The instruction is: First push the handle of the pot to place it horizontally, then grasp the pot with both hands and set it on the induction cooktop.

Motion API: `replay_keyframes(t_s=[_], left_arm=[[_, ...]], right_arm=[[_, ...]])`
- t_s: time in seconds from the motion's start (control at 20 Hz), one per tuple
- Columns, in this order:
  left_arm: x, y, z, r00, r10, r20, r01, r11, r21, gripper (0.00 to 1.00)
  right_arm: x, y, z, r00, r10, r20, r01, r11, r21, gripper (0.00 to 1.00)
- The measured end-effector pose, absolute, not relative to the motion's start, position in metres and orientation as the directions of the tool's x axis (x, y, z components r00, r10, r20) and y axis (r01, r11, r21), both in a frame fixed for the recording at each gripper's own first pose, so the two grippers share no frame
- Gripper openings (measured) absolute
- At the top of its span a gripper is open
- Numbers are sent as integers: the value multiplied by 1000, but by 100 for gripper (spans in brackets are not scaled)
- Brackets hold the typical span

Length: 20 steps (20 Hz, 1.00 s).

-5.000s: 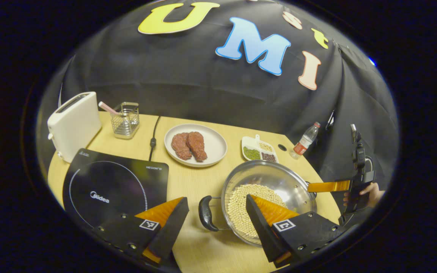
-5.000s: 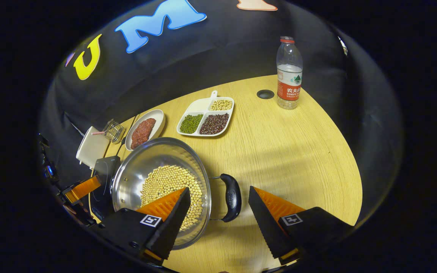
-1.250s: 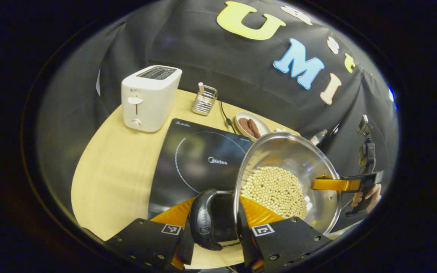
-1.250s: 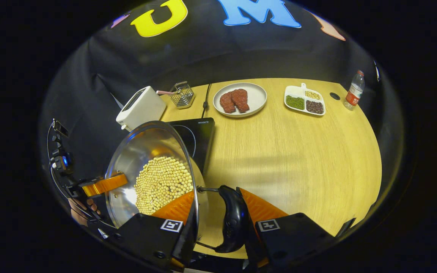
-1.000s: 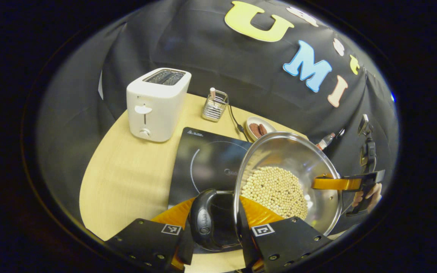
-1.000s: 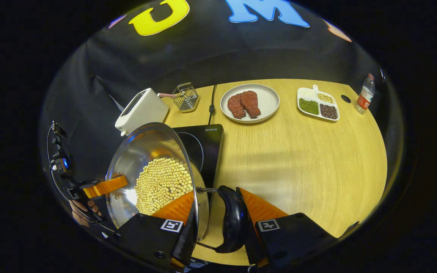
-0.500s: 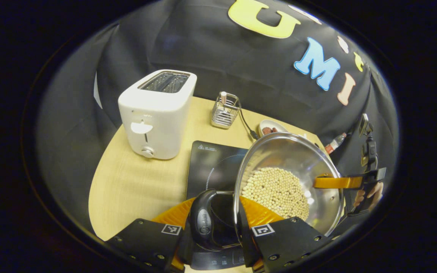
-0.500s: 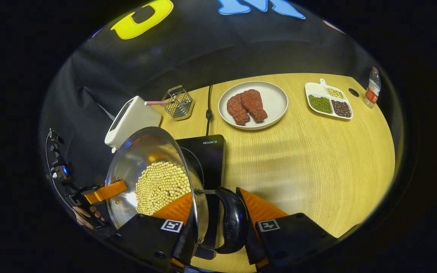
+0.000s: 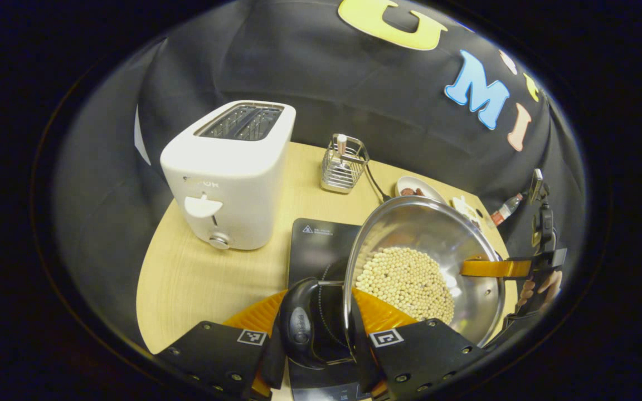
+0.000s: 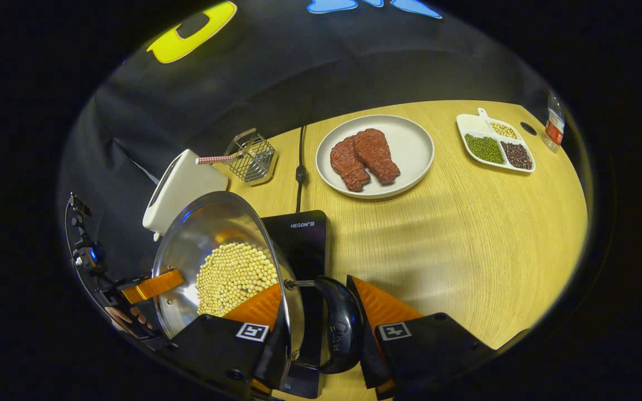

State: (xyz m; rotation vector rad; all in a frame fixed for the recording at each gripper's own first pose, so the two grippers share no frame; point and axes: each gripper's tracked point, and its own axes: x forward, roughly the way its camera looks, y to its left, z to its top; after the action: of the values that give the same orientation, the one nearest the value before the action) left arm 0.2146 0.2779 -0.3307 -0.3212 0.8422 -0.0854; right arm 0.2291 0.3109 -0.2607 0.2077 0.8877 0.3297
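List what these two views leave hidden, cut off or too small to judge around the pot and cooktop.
- Pot underside, left gripper view: its own wall hides whether it touches the cooktop.
- Cooktop's cooking ring, right gripper view: the pot covers all but a strip.
- Plate, left gripper view: the pot rim cuts it off; its contents are too small to judge.
- Water bottle, right gripper view: cut by the picture's edge.
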Motion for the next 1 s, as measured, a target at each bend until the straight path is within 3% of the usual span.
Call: replay_keyframes(t_s=[0.05,0.1,0.15,0.3,0.5,0.55,0.6,0.65,0.7,0.75,0.8,0.85,0.9,1.0], left_arm=[[217,277,-333,665,-199,-720,-52,949,-311,52],[218,277,-335,663,-200,-721,-51,949,-310,52],[220,278,-337,663,-200,-721,-50,950,-310,55],[221,279,-341,675,-207,-708,-41,948,-316,48],[223,279,-341,690,-215,-691,-38,943,-331,55],[222,279,-340,691,-216,-690,-39,942,-333,55],[222,279,-340,690,-217,-691,-38,942,-334,49],[223,279,-340,689,-218,-691,-36,942,-333,55],[223,279,-340,687,-218,-693,-35,943,-332,52],[224,279,-340,688,-220,-692,-34,942,-333,55],[223,279,-340,688,-218,-692,-36,942,-333,52],[224,279,-340,688,-218,-692,-40,941,-335,55],[223,278,-339,688,-218,-692,-41,941,-337,50],[223,278,-339,686,-215,-695,-43,942,-334,57]], right_arm=[[230,310,-263,583,366,-726,-195,930,312,53],[232,310,-264,587,364,-724,-195,931,310,57],[234,310,-266,591,361,-721,-197,932,305,53],[239,311,-270,599,364,-714,-207,931,301,54],[241,311,-273,596,369,-713,-213,929,303,58],[241,311,-273,596,370,-713,-215,929,302,55],[241,311,-273,596,370,-713,-215,929,302,61],[240,311,-272,596,369,-713,-213,929,302,55],[241,310,-273,601,366,-711,-213,930,299,58],[240,309,-272,603,363,-710,-215,931,294,61],[240,310,-273,604,362,-710,-214,932,293,56],[240,310,-273,601,363,-712,-213,931,295,59],[241,310,-273,600,364,-713,-211,931,298,58],[240,311,-272,599,362,-714,-208,932,298,55]])
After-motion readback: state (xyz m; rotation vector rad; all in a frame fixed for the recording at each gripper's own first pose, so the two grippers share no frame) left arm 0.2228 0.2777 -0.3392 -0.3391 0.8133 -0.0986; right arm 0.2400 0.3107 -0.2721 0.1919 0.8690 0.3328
